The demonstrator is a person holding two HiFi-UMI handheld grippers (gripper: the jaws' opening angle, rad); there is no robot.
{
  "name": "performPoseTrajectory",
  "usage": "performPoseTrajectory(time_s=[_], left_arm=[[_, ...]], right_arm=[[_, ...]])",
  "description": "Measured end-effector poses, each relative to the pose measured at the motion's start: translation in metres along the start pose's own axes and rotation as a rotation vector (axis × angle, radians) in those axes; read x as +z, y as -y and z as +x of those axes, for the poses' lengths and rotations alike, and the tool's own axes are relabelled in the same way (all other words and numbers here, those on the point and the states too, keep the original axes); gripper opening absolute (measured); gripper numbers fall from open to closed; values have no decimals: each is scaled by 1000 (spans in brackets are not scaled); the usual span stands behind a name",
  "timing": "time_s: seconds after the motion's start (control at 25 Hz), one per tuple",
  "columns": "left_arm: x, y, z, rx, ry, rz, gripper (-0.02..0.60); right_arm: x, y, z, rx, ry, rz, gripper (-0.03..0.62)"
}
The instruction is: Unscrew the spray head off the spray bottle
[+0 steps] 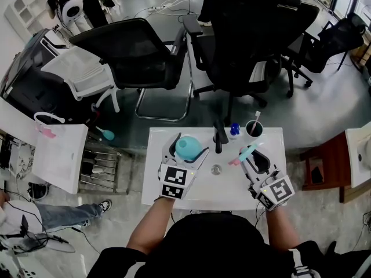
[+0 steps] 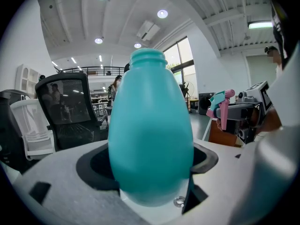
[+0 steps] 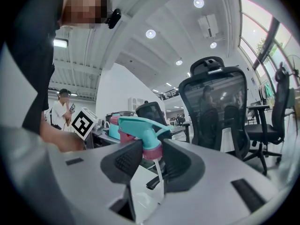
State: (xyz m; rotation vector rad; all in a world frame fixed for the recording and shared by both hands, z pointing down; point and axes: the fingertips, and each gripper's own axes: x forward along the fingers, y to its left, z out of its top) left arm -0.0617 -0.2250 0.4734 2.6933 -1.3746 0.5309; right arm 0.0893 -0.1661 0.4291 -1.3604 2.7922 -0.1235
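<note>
The teal spray bottle (image 1: 186, 144) stands upright between the jaws of my left gripper (image 1: 188, 150), which is shut on its belly (image 2: 150, 139). Its threaded neck (image 2: 147, 56) is bare, with no head on it. The spray head (image 1: 246, 153), teal with a pink collar and trigger, is off the bottle and held to the right of it. My right gripper (image 1: 255, 158) is shut on that pink collar (image 3: 153, 152), and the dip tube (image 3: 161, 175) hangs down between the jaws. From the left gripper view the spray head (image 2: 220, 105) shows at the right, level with the bottle's shoulder.
On the small white table (image 1: 232, 191) stand a black cup with a stick (image 1: 253, 130), a small blue bottle (image 1: 234, 130), a black upright object (image 1: 218, 136) and a small round metal piece (image 1: 216, 169). Office chairs (image 1: 243, 39) stand behind it and a brown stool (image 1: 324, 168) at the right.
</note>
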Motion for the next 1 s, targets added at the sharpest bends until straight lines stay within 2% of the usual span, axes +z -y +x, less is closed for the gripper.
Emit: performPoseTrajectory(time_s=[1.0], left_arm=[[-8,-2,3,-1,-13,1,430]], right_arm=[[-3,7,4,-27,-11,-13,141]])
